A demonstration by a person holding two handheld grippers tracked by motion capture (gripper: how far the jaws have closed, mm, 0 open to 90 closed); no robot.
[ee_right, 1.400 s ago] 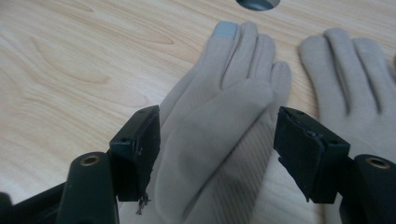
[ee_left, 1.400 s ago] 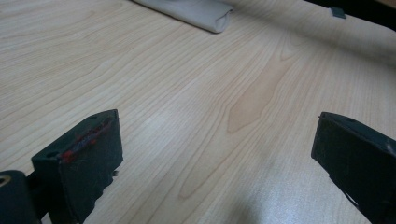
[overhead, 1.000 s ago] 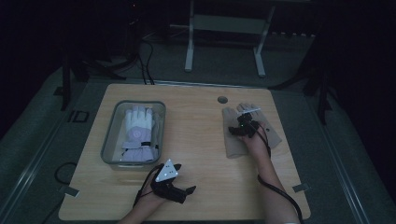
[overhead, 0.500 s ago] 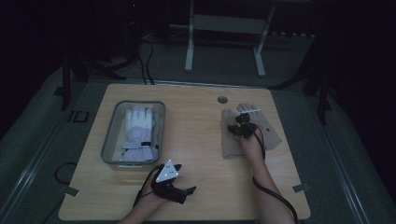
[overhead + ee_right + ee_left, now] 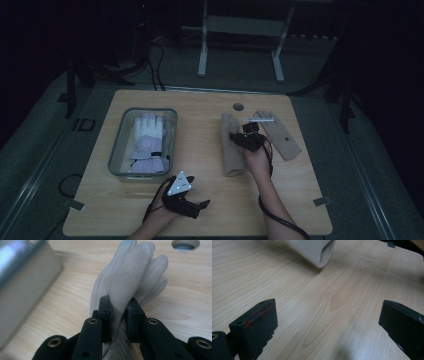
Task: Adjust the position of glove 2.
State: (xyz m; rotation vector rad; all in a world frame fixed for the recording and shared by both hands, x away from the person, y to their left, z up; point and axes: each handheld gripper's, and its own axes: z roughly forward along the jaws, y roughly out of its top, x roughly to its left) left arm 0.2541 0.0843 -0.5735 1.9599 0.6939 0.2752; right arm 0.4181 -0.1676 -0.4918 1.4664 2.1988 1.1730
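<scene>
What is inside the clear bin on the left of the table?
The clear bin holds a white glove, fingers pointing away, over a pale purple piece. What lies beneath them is covered.

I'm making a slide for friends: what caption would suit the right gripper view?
Right tool pinching a beige glove above the wooden table, beside a clear bin.

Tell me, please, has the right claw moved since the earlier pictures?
Yes. The right claw, just closed on the beige glove, has shifted left, away from the other glove and toward the bin.
</scene>
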